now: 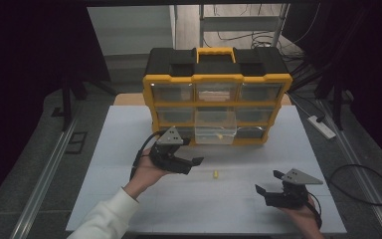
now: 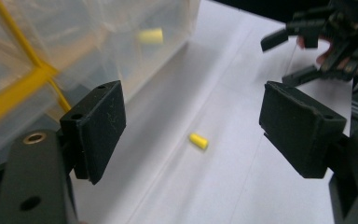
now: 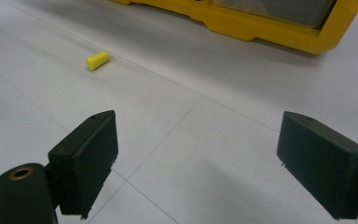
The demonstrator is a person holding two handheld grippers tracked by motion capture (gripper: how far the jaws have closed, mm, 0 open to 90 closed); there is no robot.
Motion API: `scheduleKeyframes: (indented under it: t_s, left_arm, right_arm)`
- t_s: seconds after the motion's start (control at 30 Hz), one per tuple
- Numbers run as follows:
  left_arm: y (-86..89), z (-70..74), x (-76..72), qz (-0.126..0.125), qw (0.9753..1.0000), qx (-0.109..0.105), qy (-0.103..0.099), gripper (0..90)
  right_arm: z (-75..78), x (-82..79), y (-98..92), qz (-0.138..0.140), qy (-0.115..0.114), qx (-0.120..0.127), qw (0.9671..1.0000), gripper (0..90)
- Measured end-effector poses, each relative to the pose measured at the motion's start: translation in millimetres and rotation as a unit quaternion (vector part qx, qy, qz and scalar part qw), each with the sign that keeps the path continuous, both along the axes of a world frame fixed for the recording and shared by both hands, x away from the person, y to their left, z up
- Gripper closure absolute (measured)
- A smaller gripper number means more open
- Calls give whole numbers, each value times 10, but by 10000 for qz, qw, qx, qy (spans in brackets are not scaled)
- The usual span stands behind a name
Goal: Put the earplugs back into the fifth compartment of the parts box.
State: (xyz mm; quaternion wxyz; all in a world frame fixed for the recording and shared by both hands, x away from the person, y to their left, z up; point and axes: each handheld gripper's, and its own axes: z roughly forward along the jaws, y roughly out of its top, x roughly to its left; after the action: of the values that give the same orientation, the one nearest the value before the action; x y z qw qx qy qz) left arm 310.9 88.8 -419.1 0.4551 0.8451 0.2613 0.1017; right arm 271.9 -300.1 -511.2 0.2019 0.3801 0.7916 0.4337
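A small yellow plug (image 1: 215, 175) lies on the white table, in front of the yellow and black drawer organizer (image 1: 216, 74). The organizer's lower middle clear drawer (image 1: 215, 130) is pulled out, with another yellow plug (image 1: 219, 133) inside. My left gripper (image 1: 191, 151) hovers open just left of the loose plug. In the left gripper view, the plug (image 2: 198, 141) lies ahead between the wide-apart jaws of the left gripper (image 2: 196, 116). My right gripper (image 1: 267, 181) is open at the front right, empty. The right gripper view has the plug (image 3: 97, 60) far ahead to the left of the right gripper (image 3: 193, 163).
The white table (image 1: 129, 149) ends at a front edge close behind both hands. A power strip (image 1: 321, 126) and cables lie on the floor to the right. Dark curtains and stands flank the table. The right gripper (image 2: 307, 46) appears far off in the left gripper view.
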Motion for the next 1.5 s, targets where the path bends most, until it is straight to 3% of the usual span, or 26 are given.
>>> scheduleKeyframes:
  t_s: [0.37, 0.83, 1.5]
  left_arm:
    - [-213, -259, 95, -241, 9986, 350, 316, 215]
    - [-608, -617, 219, -575, 9923, 858, 682, 211]
    - [-895, -944, 388, -575, 9853, 1303, 942, 213]
  right_arm:
    - [-2, 2, -4, 4, 0, -2, 10000, 131]
    - [-1, 0, -5, 0, 3, 6, 10000, 131]
    - [-1, 1, -7, 4, 4, 19, 10000, 131]
